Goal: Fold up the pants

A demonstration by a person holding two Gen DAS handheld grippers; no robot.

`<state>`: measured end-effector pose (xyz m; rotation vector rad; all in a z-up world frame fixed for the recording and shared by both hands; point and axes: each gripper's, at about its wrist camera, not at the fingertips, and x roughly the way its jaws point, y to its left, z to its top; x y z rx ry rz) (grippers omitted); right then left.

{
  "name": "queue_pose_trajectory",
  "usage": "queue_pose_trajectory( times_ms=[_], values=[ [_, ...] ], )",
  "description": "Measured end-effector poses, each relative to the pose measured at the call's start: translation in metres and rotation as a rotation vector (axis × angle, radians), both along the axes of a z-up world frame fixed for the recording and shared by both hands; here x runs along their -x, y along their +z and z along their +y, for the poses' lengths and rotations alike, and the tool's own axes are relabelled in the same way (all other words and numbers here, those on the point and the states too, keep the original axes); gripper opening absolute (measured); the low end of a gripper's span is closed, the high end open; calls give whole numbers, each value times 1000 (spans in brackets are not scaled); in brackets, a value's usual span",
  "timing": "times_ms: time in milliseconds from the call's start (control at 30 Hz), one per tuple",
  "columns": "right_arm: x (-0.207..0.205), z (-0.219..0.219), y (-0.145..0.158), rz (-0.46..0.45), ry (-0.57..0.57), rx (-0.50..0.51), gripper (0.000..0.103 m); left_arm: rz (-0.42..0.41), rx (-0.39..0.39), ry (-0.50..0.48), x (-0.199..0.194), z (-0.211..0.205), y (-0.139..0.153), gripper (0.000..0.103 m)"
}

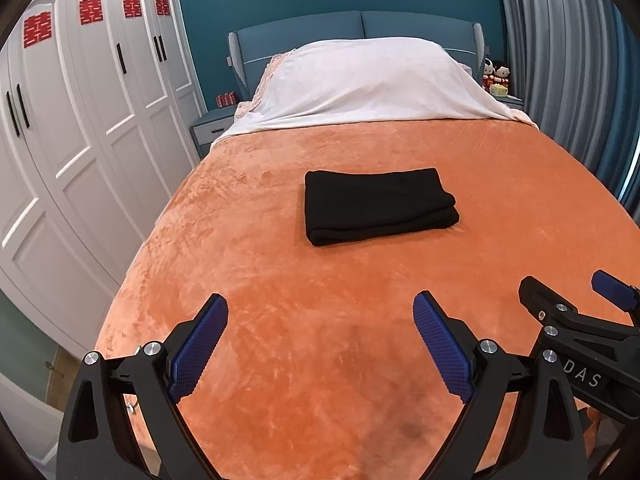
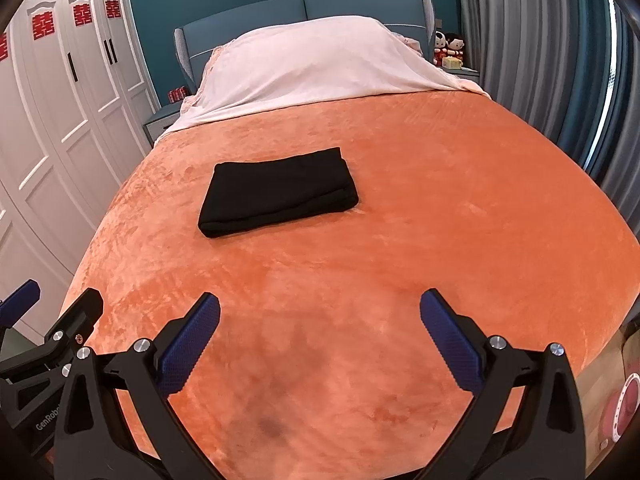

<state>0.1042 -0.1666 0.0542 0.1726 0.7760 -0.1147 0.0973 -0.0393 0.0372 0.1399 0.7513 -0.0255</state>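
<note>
Pants (image 1: pixel 378 206), black and folded into a compact rectangle, lie mid-bed on the orange plush blanket (image 1: pixel 280 280). White wardrobes (image 1: pixel 80 120) stand left, grey curtains (image 1: pixel 560 60) right. Left gripper (image 1: pixel 320 308) and right gripper (image 2: pixel 320 304) hover spread wide, empty.

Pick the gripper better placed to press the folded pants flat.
Left, marginally. In the left wrist view the pants sit nearly dead ahead of the open left gripper; in the right wrist view they lie left of the open right gripper. Neither touches them.
</note>
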Motion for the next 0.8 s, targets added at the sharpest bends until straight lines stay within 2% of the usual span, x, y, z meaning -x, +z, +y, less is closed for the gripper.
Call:
queue_pose_trajectory(
  times_ms=[800],
  values=[
    [3, 7, 3, -11, -9, 5, 98, -8, 15, -18, 2, -1, 5, 92]
  ],
)
